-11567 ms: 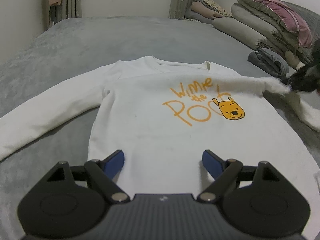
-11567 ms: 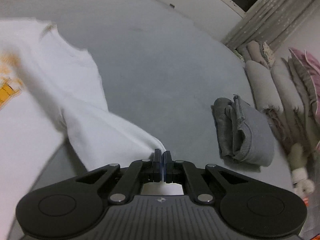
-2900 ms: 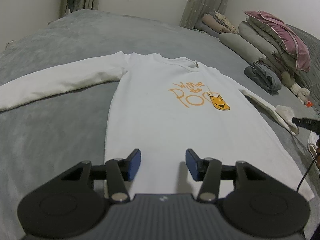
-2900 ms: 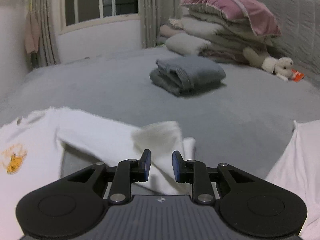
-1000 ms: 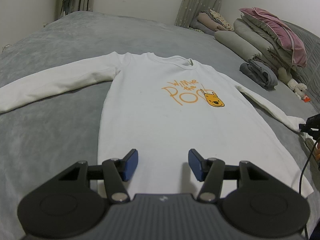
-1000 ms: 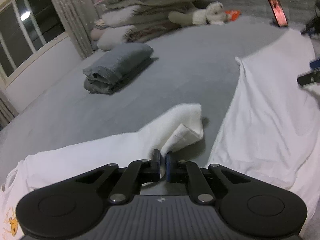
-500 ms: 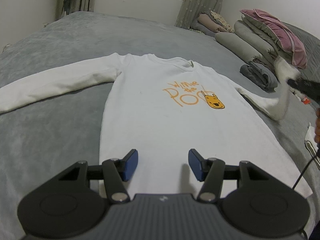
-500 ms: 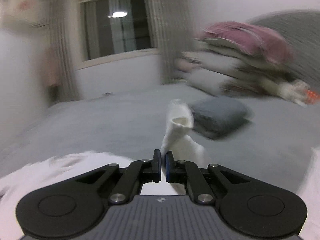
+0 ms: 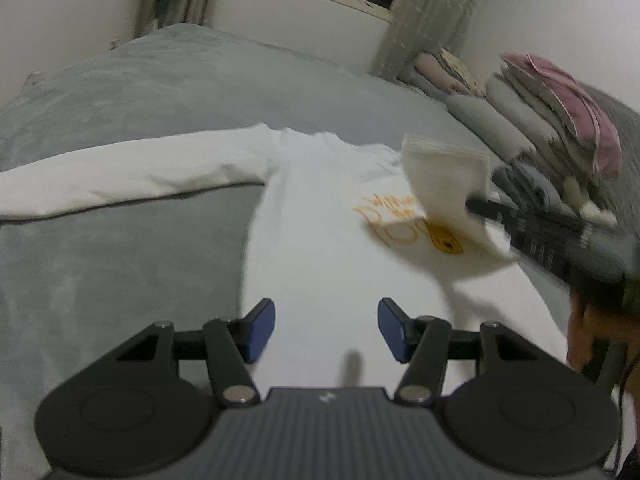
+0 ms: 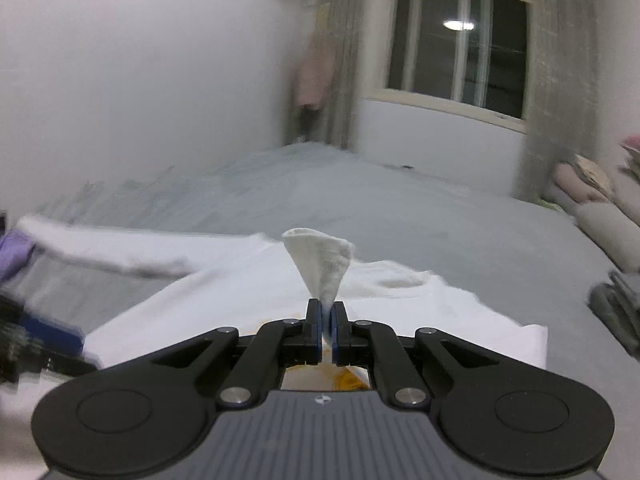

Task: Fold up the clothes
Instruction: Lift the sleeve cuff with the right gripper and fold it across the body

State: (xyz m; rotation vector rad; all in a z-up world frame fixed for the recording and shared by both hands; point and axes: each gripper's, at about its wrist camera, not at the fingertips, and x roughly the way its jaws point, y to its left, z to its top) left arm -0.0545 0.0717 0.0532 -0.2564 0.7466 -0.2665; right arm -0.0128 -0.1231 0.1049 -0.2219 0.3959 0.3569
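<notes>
A white sweatshirt (image 9: 320, 248) with an orange print (image 9: 400, 220) lies face up on the grey bed (image 9: 120, 240). Its left sleeve (image 9: 120, 176) stretches out flat to the left. My right gripper (image 10: 327, 318) is shut on the cuff (image 10: 324, 264) of the other sleeve and holds it up over the chest; in the left wrist view that gripper (image 9: 476, 205) comes in from the right with the cuff (image 9: 444, 176) hanging above the print. My left gripper (image 9: 326, 330) hovers open over the hem, its blue pads (image 9: 260, 328) apart with nothing between them.
Stacked pillows and folded bedding (image 9: 560, 120) line the right side of the bed, with a folded grey garment (image 9: 532, 188) beside them. A window with curtains (image 10: 460, 44) stands at the far wall. A person's hand (image 9: 592, 320) holds the right gripper.
The right gripper has swung the sleeve cuff up off the bed and leftwards, from beside the shirt to above the printed chest. The left gripper has shifted slightly and rolled a little.
</notes>
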